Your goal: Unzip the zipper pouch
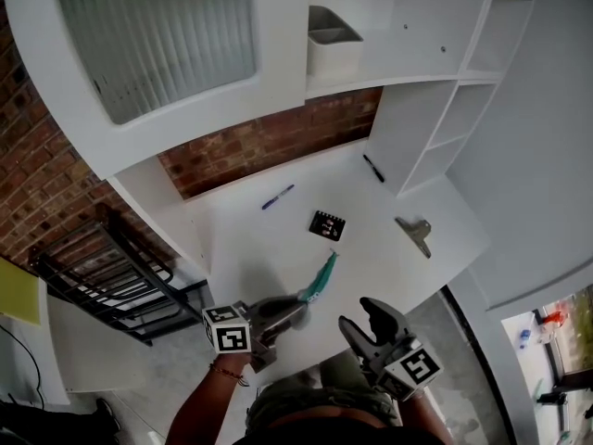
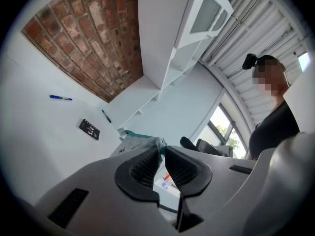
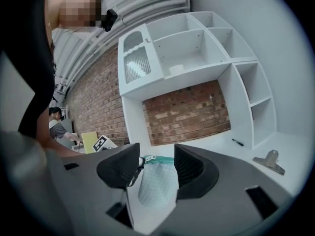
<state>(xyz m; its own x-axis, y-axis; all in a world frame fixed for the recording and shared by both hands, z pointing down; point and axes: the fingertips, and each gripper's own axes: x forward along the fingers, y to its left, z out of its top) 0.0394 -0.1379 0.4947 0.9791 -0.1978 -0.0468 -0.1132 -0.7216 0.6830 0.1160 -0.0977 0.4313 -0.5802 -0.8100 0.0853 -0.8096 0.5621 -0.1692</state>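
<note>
A teal mesh zipper pouch (image 1: 321, 279) hangs above the front part of the white desk (image 1: 269, 248). My left gripper (image 1: 298, 306) is shut on its near end; in the left gripper view the pads (image 2: 142, 168) pinch the fabric edge and the pouch (image 2: 135, 144) stretches away beyond them. My right gripper (image 1: 361, 318) is to the right of it, near the desk's front edge, jaws apart. In the right gripper view the pouch (image 3: 158, 183) and its white zipper pull (image 3: 147, 158) show in the gap of the right gripper (image 3: 156, 156); the pads do not touch it.
On the desk lie a blue pen (image 1: 277, 197), a small black card (image 1: 327, 224), a black marker (image 1: 373, 168) and a metal clip (image 1: 415, 232). A white bin (image 1: 332, 40) stands on the shelf above. A black wire rack (image 1: 120, 267) stands to the left.
</note>
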